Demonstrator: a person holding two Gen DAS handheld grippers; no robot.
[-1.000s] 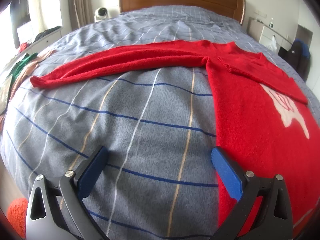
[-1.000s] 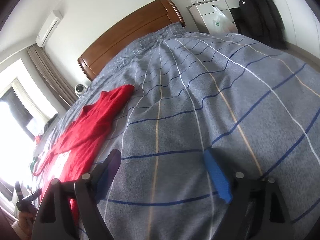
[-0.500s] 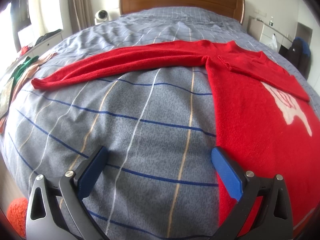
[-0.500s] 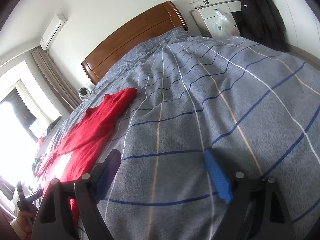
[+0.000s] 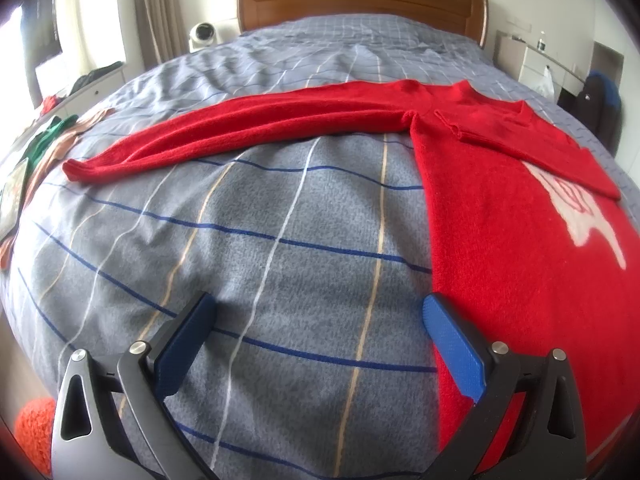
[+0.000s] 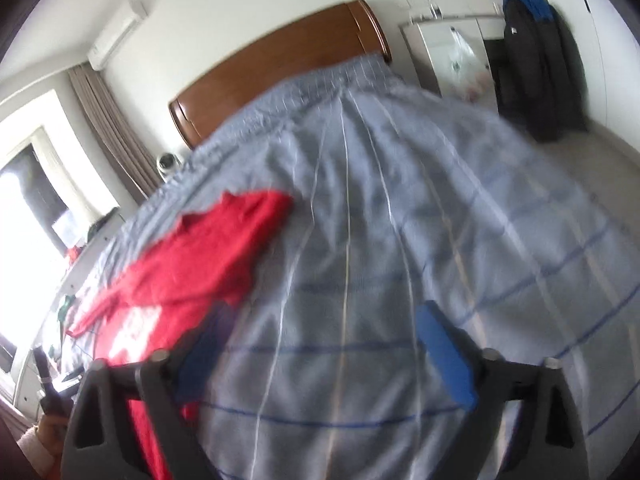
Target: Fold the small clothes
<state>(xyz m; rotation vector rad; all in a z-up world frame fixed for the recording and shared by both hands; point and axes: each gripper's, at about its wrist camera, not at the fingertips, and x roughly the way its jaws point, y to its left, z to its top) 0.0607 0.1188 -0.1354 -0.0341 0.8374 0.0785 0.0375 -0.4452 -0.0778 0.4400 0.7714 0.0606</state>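
Currently red sweater (image 5: 520, 220) lies flat on bed (image 5: 280, 240); left gripper (image 5: 320, 344) fingers open, empty; right gripper (image 6: 320, 340) fingers opening, empty.

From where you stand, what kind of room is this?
Most likely a home bedroom: a bed with a wooden headboard and grey checked duvet, curtains by a window, and a wall air conditioner.

Left claw (image 5: 316, 320) hangs spread wide and empty; right claw (image 6: 320, 332) is opening, nothing between its fingers.

Bare duvet (image 5: 248, 240) lies open left of the red sweater (image 5: 520, 240), whose sleeve (image 5: 240, 132) crosses farther up.
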